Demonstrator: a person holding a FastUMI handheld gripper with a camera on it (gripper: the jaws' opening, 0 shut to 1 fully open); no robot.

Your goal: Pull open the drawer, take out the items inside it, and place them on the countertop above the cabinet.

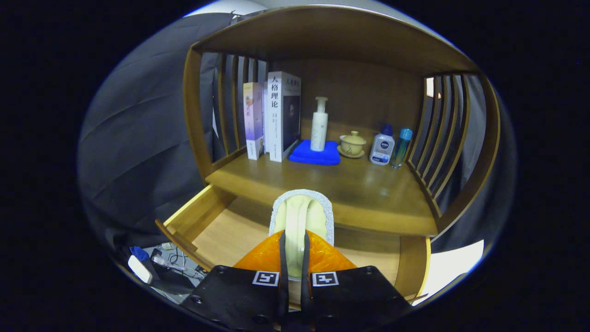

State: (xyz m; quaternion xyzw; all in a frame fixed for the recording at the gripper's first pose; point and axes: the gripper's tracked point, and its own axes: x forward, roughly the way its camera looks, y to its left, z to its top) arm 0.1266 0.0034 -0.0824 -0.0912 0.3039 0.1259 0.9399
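Note:
My gripper [294, 244] is shut on a pale cream sponge-like pad with a rough white rim [302, 214], which stands upright between the fingers. The pad hangs over the open drawer [221, 235], whose light wood floor shows on both sides of the fingers. The pad's top reaches the front edge of the wooden countertop [368, 193], which lies just beyond the fingers. The fingers and pad hide the middle of the drawer.
At the back of the countertop stand two books [272, 117], a white pump bottle [319, 124] on a folded blue cloth [315, 156], a lidded yellow cup [352, 144], a white bottle [382, 145] and a slim blue-capped bottle [401, 147]. Slatted sides enclose the shelf.

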